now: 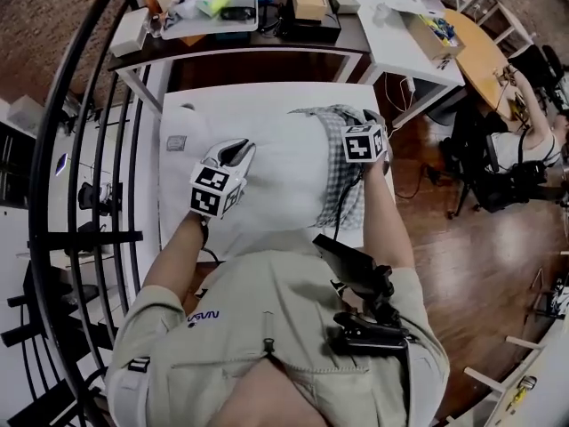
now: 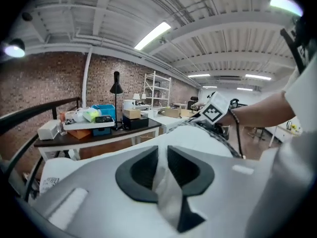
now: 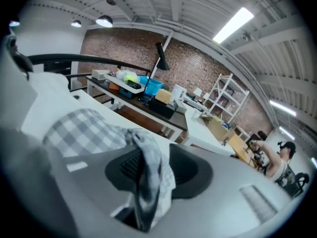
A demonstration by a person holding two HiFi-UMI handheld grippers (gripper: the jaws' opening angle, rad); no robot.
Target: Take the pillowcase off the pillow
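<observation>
A white pillow (image 1: 267, 158) lies on the white table (image 1: 191, 105). A grey-and-white checked pillowcase (image 1: 345, 176) covers only its right end, bunched there. My left gripper (image 1: 238, 152) sits over the pillow's left part; in the left gripper view its jaws (image 2: 162, 155) stand close together with a fold of the white pillow fabric (image 2: 166, 182) pinched between them. My right gripper (image 1: 372, 121) is at the pillowcase's far right edge. In the right gripper view (image 3: 155, 152) the jaws stand apart and a bunch of checked pillowcase (image 3: 148, 177) drapes loosely between them.
A dark desk (image 1: 267, 38) with trays, boxes and a black lamp stands behind the table, a white desk (image 1: 391, 34) to its right. A black railing (image 1: 80, 149) runs along the left. A seated person (image 1: 524, 140) is far right. A small tag (image 1: 176, 142) lies on the table.
</observation>
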